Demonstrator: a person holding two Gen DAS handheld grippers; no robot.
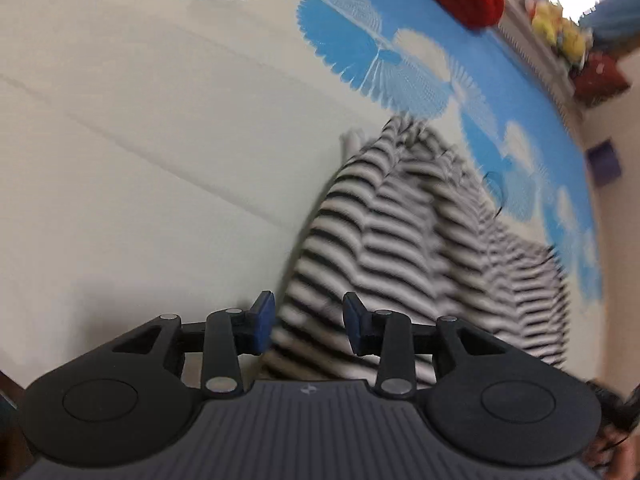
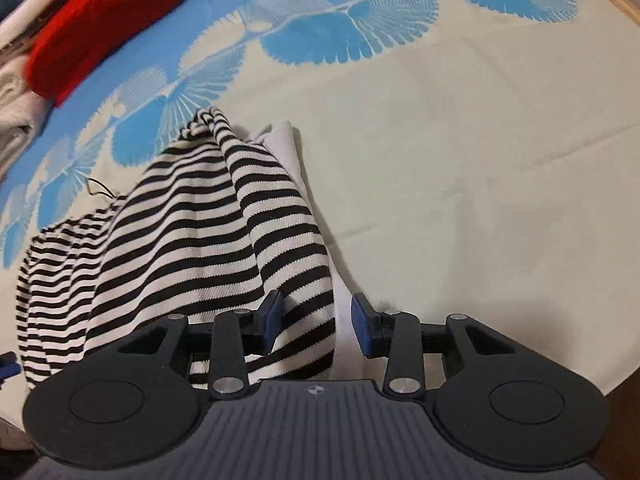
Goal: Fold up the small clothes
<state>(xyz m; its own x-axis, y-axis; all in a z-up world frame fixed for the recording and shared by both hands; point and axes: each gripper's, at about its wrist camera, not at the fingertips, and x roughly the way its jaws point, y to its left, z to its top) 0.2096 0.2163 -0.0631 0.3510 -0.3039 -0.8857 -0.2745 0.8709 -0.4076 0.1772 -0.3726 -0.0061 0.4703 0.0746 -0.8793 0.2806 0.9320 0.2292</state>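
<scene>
A black-and-white striped knit garment (image 2: 192, 240) is lying rumpled on the cream bedspread with blue fan-leaf print (image 2: 460, 160), near its blue patterned border. The left gripper (image 1: 308, 326) and right gripper (image 2: 316, 326) are both standing open above the cloth, pads clear of it. A red knitted item (image 2: 104, 24) is sitting toward the far edge.

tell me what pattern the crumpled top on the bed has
Black and white horizontal stripes on the top, sharpest in the right wrist view.

Cream-blue bedsheet (image 2: 460, 160): striped garment (image 2: 192, 232), red knit (image 2: 100, 28).
</scene>
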